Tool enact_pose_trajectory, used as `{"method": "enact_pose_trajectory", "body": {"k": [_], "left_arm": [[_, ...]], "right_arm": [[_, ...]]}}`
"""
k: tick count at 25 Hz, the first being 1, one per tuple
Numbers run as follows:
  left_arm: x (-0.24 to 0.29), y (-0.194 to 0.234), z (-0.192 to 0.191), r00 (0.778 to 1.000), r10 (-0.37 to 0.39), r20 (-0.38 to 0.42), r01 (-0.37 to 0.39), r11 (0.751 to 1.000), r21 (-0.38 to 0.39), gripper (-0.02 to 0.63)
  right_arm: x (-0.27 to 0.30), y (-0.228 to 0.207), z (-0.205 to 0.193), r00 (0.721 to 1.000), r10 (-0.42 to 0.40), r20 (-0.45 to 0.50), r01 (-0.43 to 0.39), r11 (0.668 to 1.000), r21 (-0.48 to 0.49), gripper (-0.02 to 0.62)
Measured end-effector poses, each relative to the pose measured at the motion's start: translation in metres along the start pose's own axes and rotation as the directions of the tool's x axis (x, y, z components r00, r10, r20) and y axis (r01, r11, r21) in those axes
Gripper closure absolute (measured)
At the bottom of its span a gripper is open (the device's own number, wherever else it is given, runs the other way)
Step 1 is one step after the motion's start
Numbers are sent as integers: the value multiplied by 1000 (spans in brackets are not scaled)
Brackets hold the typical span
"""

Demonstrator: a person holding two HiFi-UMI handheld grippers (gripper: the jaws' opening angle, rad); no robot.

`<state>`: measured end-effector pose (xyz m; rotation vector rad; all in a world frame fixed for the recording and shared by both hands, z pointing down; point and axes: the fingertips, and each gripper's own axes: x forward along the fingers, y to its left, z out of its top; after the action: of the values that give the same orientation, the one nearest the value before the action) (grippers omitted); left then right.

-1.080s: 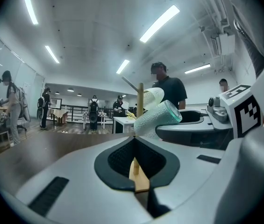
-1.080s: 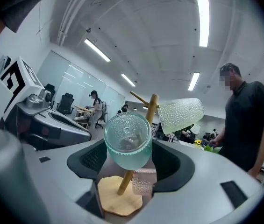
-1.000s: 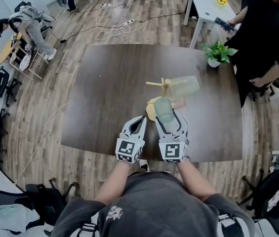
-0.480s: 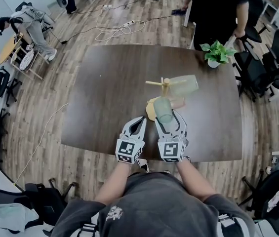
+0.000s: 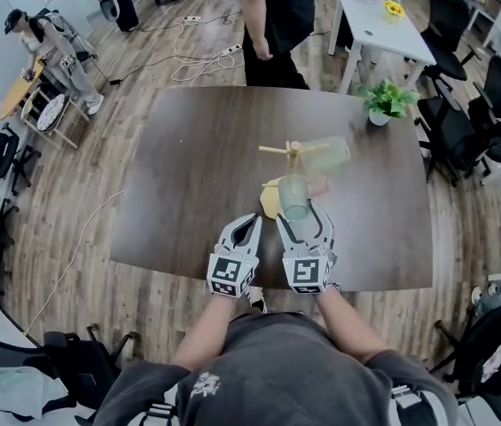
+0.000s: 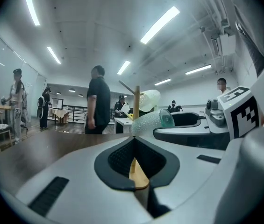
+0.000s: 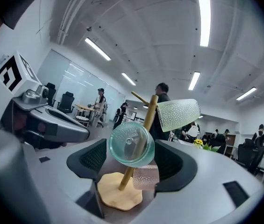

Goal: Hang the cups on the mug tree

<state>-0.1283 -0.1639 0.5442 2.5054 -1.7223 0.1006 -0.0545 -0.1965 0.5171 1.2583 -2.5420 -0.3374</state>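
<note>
The wooden mug tree (image 5: 293, 152) stands on the dark table (image 5: 188, 185), its flat base (image 5: 270, 201) just ahead of both grippers. A green cup (image 5: 293, 193) hangs on the near side, its bottom facing me (image 7: 131, 145). A clear dotted cup (image 5: 325, 153) hangs off the right peg (image 7: 178, 114). A pink cup (image 5: 319, 185) sits low beside the pole (image 7: 146, 176). My right gripper (image 5: 303, 212) is open, its fingers flanking the green cup's bottom. My left gripper (image 5: 252, 219) is shut and empty, left of the base.
A potted plant (image 5: 383, 103) stands at the table's far right corner. A person in black (image 5: 272, 20) stands at the far edge. A white table (image 5: 383, 16) and office chairs (image 5: 463, 114) lie to the right; cables run over the floor behind.
The person in black walked from the table's right side round to its far edge. Both grippers and the cups have stayed where they were.
</note>
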Motion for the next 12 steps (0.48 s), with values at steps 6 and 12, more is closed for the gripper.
{"method": "enact_pose_trajectory", "body": {"k": [6, 12], "left_arm": [[-10, -14, 5, 1000, -4, 16, 4, 1000, 0, 606], [-30, -36, 29, 997, 3, 75, -1, 999, -38, 606]], "right_arm": [[-25, 6, -1, 1000, 22, 7, -22, 999, 23, 273], [-67, 1, -11, 1000, 31, 4, -31, 997, 70, 275]]}}
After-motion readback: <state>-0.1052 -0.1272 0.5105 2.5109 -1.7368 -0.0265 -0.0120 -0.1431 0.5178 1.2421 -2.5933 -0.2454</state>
